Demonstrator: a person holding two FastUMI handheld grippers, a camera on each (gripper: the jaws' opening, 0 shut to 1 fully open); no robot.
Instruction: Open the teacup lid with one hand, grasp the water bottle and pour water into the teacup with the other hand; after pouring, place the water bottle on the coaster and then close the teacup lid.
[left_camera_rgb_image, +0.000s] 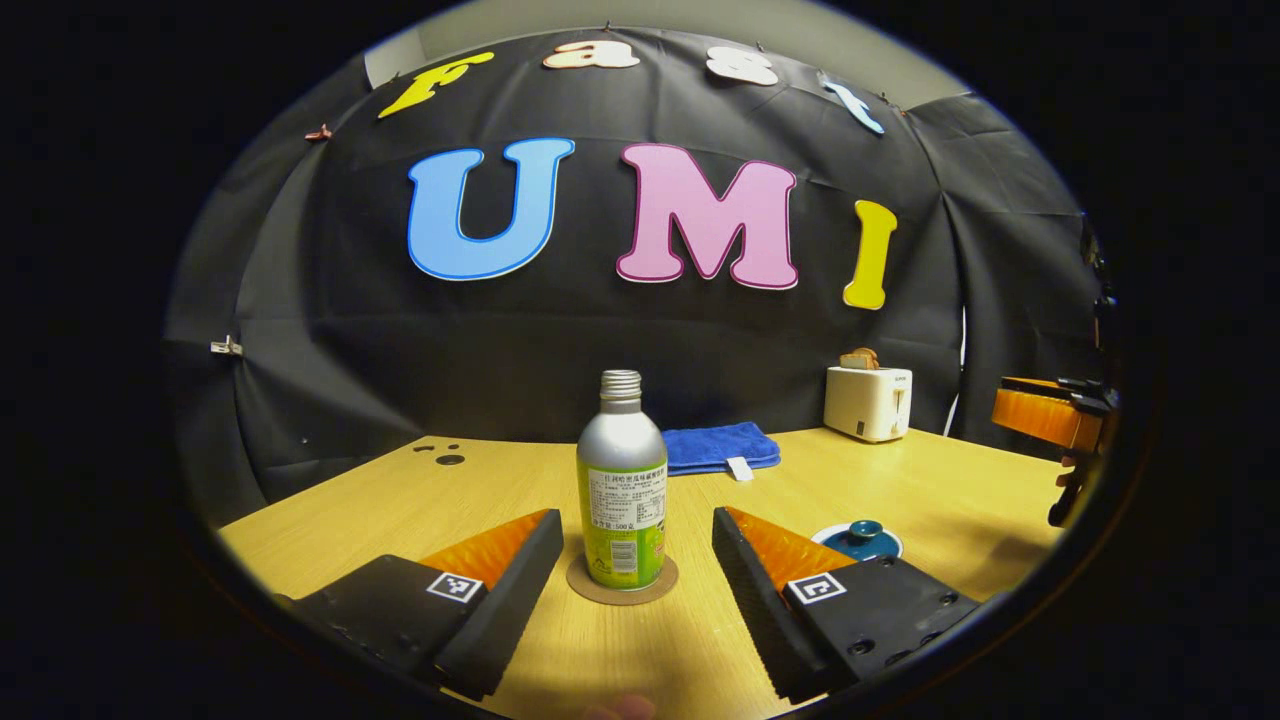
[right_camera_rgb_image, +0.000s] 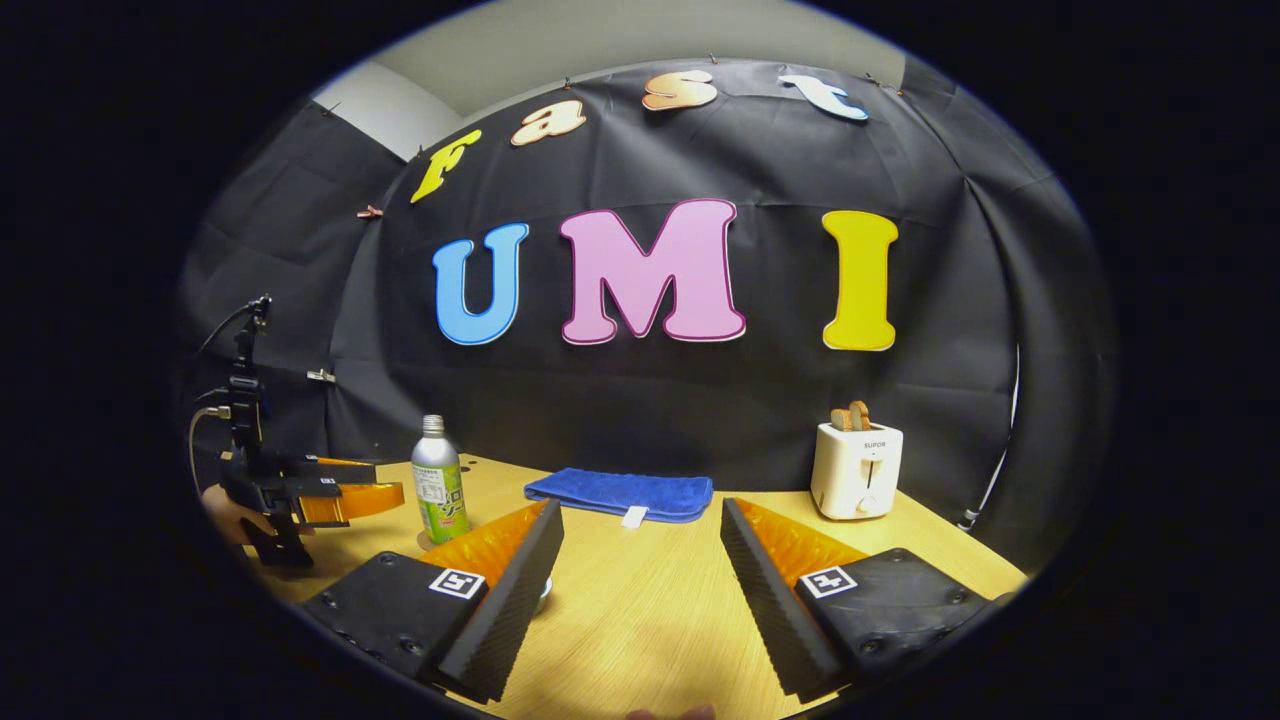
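Wooden table (left_camera_rgb_image: 900, 480), pale top, running to black cloth wall at far side. White toaster (left_camera_rgb_image: 868, 402) far right with bread in slots; folded blue towel (left_camera_rgb_image: 720, 446) far centre, against the wall.

Water bottle (left_camera_rgb_image: 621, 480): silver top, green label, cap off, upright on round brown coaster (left_camera_rgb_image: 622, 592), near centre in left gripper view. Same bottle far left in right gripper view (right_camera_rgb_image: 439, 494).

Teacup (left_camera_rgb_image: 858, 540): blue, lid with knob on, right of bottle, partly hidden behind a finger of left gripper. In right gripper view only a sliver of pale rim (right_camera_rgb_image: 544, 592) peeking beside the left finger, probably the cup; cannot tell for sure.

Left gripper (left_camera_rgb_image: 632, 560): spread wide, bottle lined up between fingers but not touched, nothing held. Right gripper (right_camera_rgb_image: 640, 560): spread wide too, empty, over bare table. Seen also at right edge of left gripper view (left_camera_rgb_image: 1060, 420).

Step, as judged: very start or very end, lid on and bottle on coaster either way; reads more like start, with both claws lined up on approach. Next, if start: right gripper swing left and down onto lid knob, pinch, lift off; left gripper forward, close on bottle body below shoulder. Open neck, so keep upright until over cup.
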